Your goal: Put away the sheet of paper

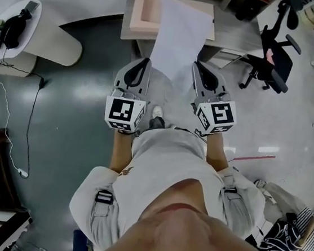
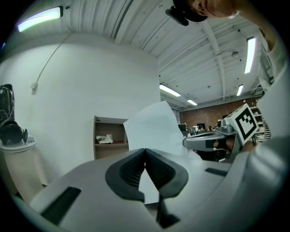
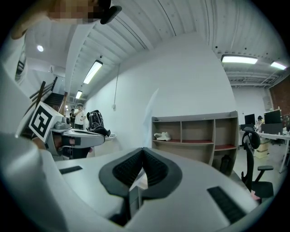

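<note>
A white sheet of paper point(image 1: 178, 39) hangs in the air in front of me, held by its near edge at both lower corners. My left gripper point(image 1: 146, 63) is shut on its left corner and my right gripper point(image 1: 197, 65) is shut on its right corner. In the left gripper view the sheet point(image 2: 152, 129) rises from the shut jaws point(image 2: 145, 152), with the right gripper point(image 2: 212, 142) beyond it. In the right gripper view the paper point(image 3: 140, 180) shows as a white sliver between the pads, and the left gripper point(image 3: 78, 137) is at the left.
A low open shelf unit point(image 1: 137, 17) stands just ahead against the wall, also in the right gripper view point(image 3: 199, 131). A black office chair point(image 1: 271, 61) is to the right. A round white table point(image 1: 40, 37) with a black bag is to the left, with cables on the floor.
</note>
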Demonstrator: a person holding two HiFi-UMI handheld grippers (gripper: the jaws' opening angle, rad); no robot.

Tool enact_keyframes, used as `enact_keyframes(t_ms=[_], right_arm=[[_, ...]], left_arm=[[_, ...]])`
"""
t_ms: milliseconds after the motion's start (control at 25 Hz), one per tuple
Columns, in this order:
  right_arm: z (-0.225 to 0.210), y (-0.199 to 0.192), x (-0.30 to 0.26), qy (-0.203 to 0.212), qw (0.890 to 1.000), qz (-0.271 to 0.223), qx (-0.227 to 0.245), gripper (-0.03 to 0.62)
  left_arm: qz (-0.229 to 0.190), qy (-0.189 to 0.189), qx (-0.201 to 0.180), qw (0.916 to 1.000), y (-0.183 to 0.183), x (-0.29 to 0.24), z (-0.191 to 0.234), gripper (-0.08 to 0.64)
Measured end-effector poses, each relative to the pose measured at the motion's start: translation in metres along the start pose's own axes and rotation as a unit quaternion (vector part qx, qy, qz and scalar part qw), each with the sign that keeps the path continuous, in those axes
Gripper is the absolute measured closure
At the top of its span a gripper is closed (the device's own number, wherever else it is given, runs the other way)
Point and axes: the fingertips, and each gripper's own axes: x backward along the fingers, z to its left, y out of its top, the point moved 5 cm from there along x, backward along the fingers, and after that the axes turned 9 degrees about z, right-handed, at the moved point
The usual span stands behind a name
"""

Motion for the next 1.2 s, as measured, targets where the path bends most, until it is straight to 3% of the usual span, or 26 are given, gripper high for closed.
enact_keyframes(t_ms=[720, 1200], right_arm=[[-0.003, 0.004, -0.051, -0.041, 0.999, 0.02, -0.014, 0.572], [-0.042, 0.015, -0.101, -0.018, 1.0, 0.008, -0.018, 0.571]], left_arm=[[0.01, -0.046, -0.003, 0.9989, -0.002, -0.047, 0.048, 0.538], [0.018, -0.03, -0.001, 0.9994, 0.009, -0.098, 0.069, 0.538]])
